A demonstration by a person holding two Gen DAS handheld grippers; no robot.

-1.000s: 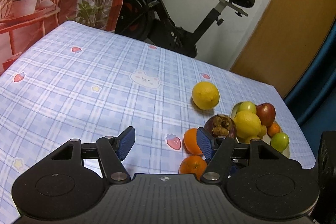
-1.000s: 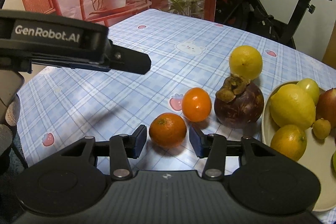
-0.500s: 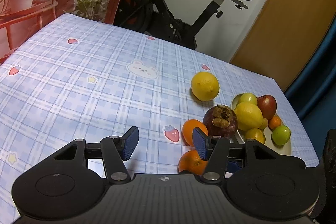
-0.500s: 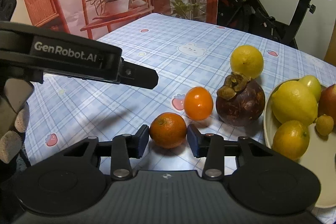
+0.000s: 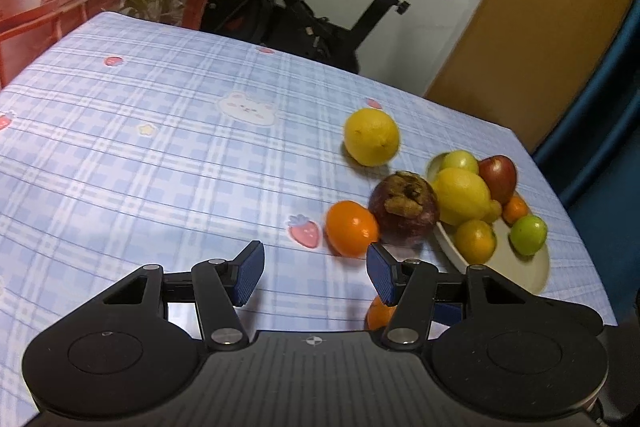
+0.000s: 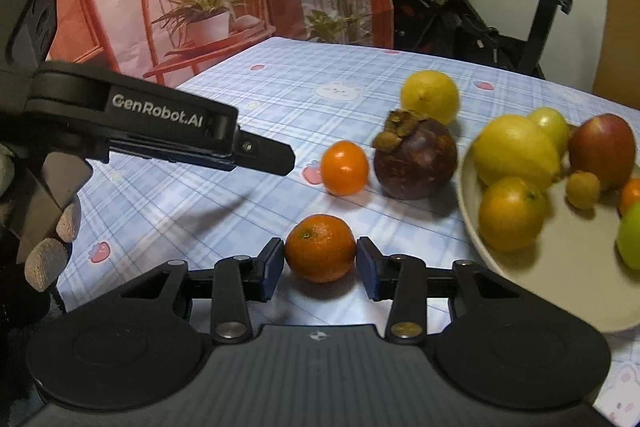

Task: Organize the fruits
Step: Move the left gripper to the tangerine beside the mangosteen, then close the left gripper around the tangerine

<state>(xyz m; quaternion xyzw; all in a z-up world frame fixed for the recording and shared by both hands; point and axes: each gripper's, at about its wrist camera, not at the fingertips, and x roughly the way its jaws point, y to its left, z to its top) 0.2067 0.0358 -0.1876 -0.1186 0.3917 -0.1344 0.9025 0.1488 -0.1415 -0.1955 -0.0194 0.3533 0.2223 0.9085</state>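
In my left camera, my left gripper [image 5: 315, 273] hangs over the blue checked tablecloth [image 5: 140, 155] with its blue fingers [image 5: 250, 273] apart and nothing between them. Ahead I see an orange [image 5: 351, 227] on the cloth, touching a big dark purple fruit [image 5: 404, 211]. A lemon [image 5: 371, 135] sits a bit farther back, alone. The plate [image 5: 536, 273] is on the right, and it has a lemon, a red apple, green fruits and small orange ones on it. A bit of another orange peeks out low down behind my right finger. In my right camera, my right gripper [image 6: 320, 267] has a small orange [image 6: 320, 247] right between its two fingers [image 6: 272, 269]. The left finger looks like it touches the skin, and the right one is just beside it, so I think I am squeezing it, but I cannot be fully sure. The orange looks like it sits on the cloth. The plate [image 6: 472, 227] is close on the right. My left tool [image 6: 160, 131] sticks out over the cloth on the left side. So I think the job is about half done. Many fruits are on the plate. Four are left on the cloth: this orange, the other orange [image 6: 344, 167], the purple fruit [image 6: 416, 163] and the lemon [image 6: 430, 97].
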